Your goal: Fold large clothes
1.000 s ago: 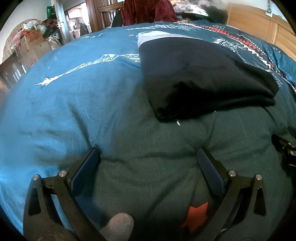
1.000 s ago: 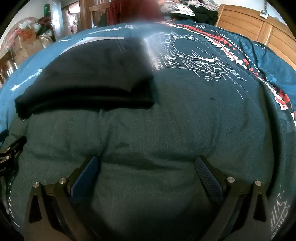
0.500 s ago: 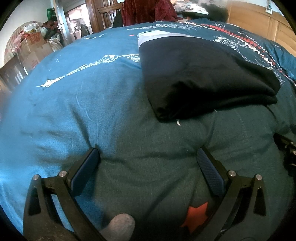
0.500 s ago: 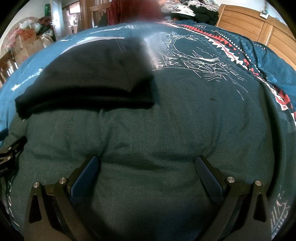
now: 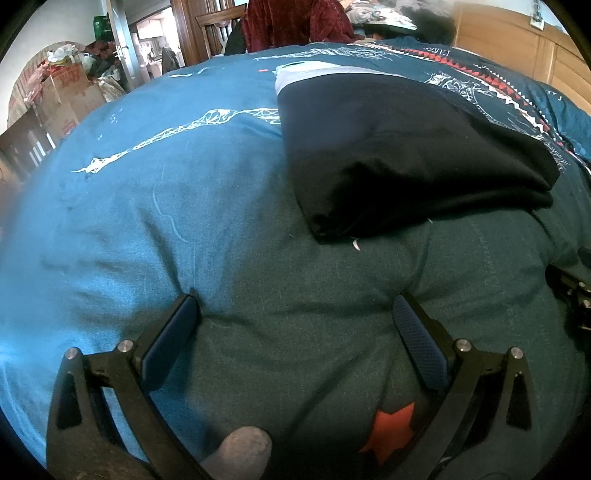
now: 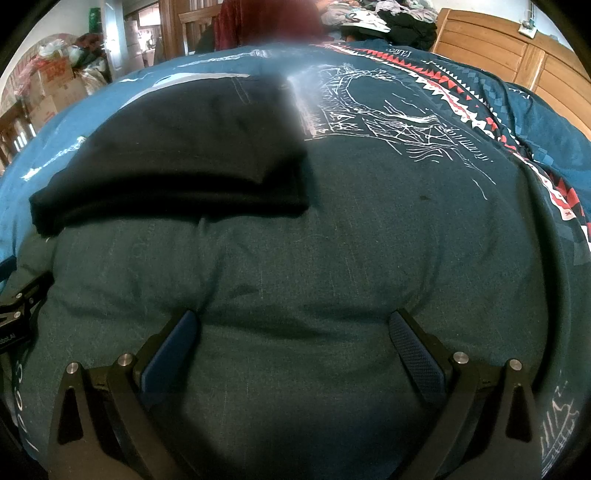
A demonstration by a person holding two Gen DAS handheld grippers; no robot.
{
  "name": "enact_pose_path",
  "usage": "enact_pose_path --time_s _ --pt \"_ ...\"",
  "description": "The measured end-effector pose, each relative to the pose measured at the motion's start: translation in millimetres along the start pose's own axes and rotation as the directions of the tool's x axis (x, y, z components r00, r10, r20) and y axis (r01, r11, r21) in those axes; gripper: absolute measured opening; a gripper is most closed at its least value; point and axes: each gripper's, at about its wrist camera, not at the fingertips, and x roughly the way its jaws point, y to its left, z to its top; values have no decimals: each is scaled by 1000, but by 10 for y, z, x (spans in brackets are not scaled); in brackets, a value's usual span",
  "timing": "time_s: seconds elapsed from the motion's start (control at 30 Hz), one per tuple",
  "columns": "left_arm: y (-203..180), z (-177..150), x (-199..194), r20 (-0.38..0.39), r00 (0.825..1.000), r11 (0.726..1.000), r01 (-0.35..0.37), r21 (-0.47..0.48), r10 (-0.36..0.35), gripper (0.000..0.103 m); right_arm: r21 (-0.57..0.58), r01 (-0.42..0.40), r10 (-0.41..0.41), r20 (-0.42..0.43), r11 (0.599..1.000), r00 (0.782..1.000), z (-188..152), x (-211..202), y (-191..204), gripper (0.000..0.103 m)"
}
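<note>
A: Item one, nearest the lens?

B: Left gripper [image 5: 295, 314], fingers spread wide, pinching nothing. Both tips pressed into a dark teal garment [image 5: 314, 332] spread on the bed, denting the cloth at each tip. A grey-gloved fingertip [image 5: 243, 448] showed at 6 o'clock; a red star print [image 5: 391, 428] lay at 5 o'clock, between the fingers.

A: And its partner?

B: Right gripper [image 6: 295, 325], likewise spread and holding nothing, tips sunk in the same teal cloth [image 6: 314, 295]. The left view caught part of its frame at 3 o'clock; the right view caught the left one's frame at 9 o'clock. The two sat side by side along the near edge. My reading: placed so to flatten the hem, or to close on it for a fold away from the holder.

A: Next out?

B: Folded black garment [image 5: 406, 155], lying on the bedding just beyond the teal one, at 1 o'clock in the left view and at 11 o'clock [image 6: 177, 155] in the right view. Neat and compact; apparently finished and set clear of the working area. A pale layer showed at its far end.

A: What carried everything?

B: Bed with a blue patterned quilt [image 5: 129, 184], white line prints, and a red-and-white zigzag band [image 6: 461, 99] toward 1 o'clock.

A: Farthest entries?

B: Wooden headboard [image 6: 498, 40] at 1 o'clock, a heap of clothes [image 6: 388, 14] at 12 o'clock, a dark red garment [image 5: 295, 22] beside it, cardboard boxes [image 5: 62, 96] at 10 o'clock.
</note>
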Motion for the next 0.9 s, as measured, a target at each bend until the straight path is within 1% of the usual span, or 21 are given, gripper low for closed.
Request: enact_pose_path --time_s 0.9 --pt "5 4 3 -3 1000 1000 6 -1 -6 103 2 2 -2 0 1000 1000 -5 3 2 103"
